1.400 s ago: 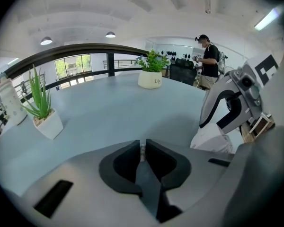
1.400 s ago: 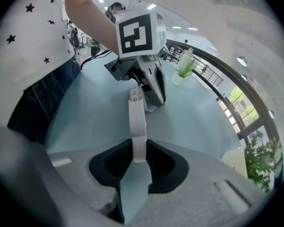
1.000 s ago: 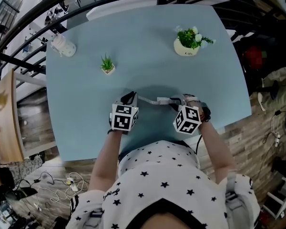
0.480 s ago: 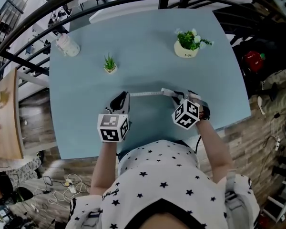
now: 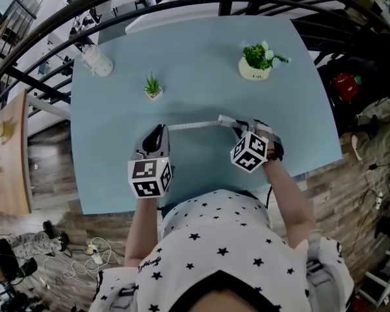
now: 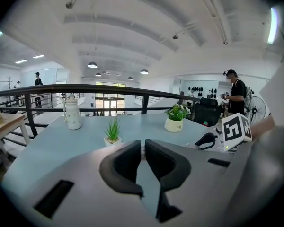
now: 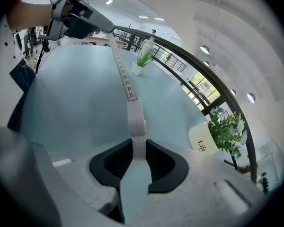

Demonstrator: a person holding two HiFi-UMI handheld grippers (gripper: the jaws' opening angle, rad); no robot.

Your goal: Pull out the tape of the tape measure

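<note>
A white tape [image 5: 192, 125] runs taut above the blue table [image 5: 201, 51] between my two grippers. My left gripper [image 5: 157, 134] is shut on the tape's free end; in the left gripper view only a small tab shows between its nearly closed jaws [image 6: 143, 151]. My right gripper [image 5: 237, 126] is shut on the white tape measure case [image 5: 225, 120], which sits edge-on between its pads [image 7: 138, 135]. In the right gripper view the numbered tape [image 7: 124, 77] leads from the case up to the left gripper [image 7: 85, 20].
A small potted plant [image 5: 153, 86] stands behind the left gripper, and a white pot of greenery [image 5: 255, 62] at the back right. A white bottle [image 5: 97, 60] is at the table's far-left corner. A black railing [image 5: 182, 2] curves behind the table. A person [image 6: 234, 91] stands far off.
My left gripper has moved left and nearer the table's front edge with the tape end, so more tape is drawn out. The right gripper has hardly shifted.
</note>
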